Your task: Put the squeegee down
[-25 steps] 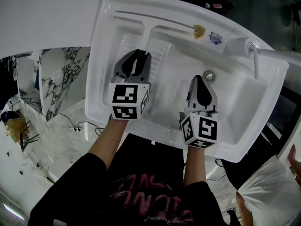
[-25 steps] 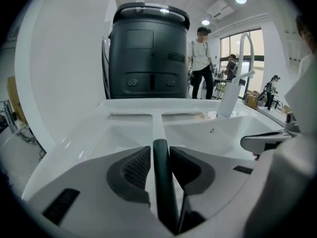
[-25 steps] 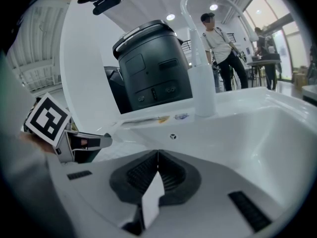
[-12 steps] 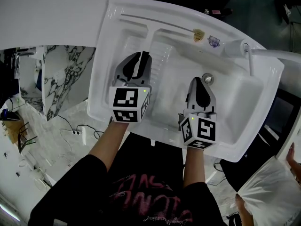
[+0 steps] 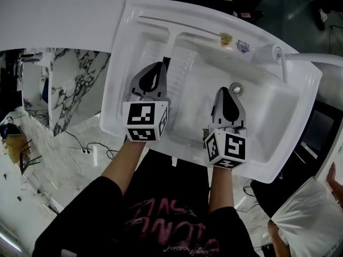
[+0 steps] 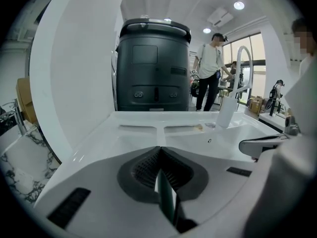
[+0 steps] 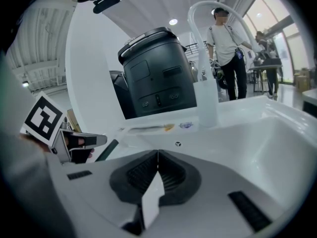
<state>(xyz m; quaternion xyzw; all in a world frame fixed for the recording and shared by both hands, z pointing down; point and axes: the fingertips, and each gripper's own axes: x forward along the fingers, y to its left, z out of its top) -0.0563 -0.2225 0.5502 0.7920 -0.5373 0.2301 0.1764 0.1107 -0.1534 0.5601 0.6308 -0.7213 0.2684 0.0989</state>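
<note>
Left tongs (image 5: 159, 66): just closed, pressed together, nothing between. Right tongs (image 5: 225, 90): pressed together, empty. Squeegee (image 5: 182, 27): flat in sink (image 5: 113, 79), beyond left tongs, apart.

Bright ceiling light (fisheye-warped edges)

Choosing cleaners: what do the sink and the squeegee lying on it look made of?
Sink: white and glossy, with moulded drainer ridges and soft reflections. Likely acrylic or plastic, possibly glazed ceramic.
Squeegee: white and smooth, probably plastic. Its blade material is unclear.
</note>
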